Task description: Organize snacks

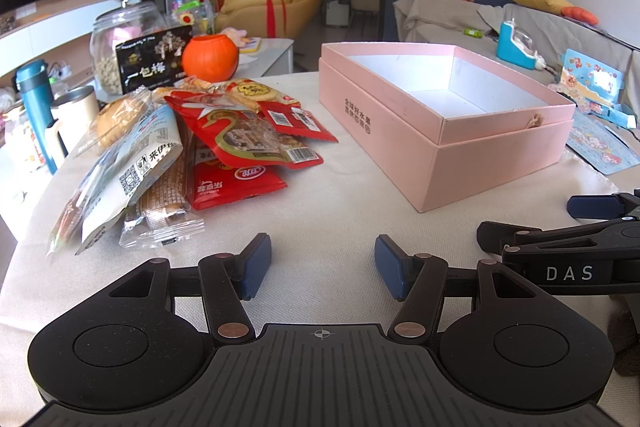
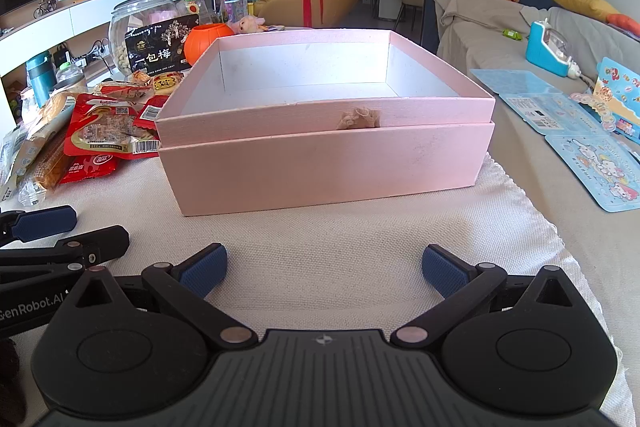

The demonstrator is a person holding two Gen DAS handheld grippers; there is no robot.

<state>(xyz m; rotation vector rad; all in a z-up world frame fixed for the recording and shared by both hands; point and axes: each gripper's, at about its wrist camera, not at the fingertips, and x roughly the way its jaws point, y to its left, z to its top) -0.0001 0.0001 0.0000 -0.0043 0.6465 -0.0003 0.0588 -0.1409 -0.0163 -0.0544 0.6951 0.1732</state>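
Resting low over the cream woven tablecloth (image 1: 320,195), the left gripper (image 1: 323,267) has its blue-padded fingers spread apart with nothing between them, and the right gripper (image 2: 323,271) sits just beside it at 3 o'clock, its fingers likewise wide and empty. A heap of snack packets (image 1: 192,147) lies at 10 o'clock from the left gripper: red foil sachets (image 1: 248,139) overlapping one another, a white printed bag (image 1: 132,171) leaning across a clear-wrapped biscuit pack (image 1: 160,219). The open pink cardboard box (image 2: 320,163) with a white, bare interior stands at 12 o'clock from the right gripper, near the heap but apart from it. Behind the snacks at 11 o'clock are a black plum packet (image 1: 154,61), an orange pumpkin-shaped pot (image 1: 210,57) and a glass jar (image 1: 116,43)
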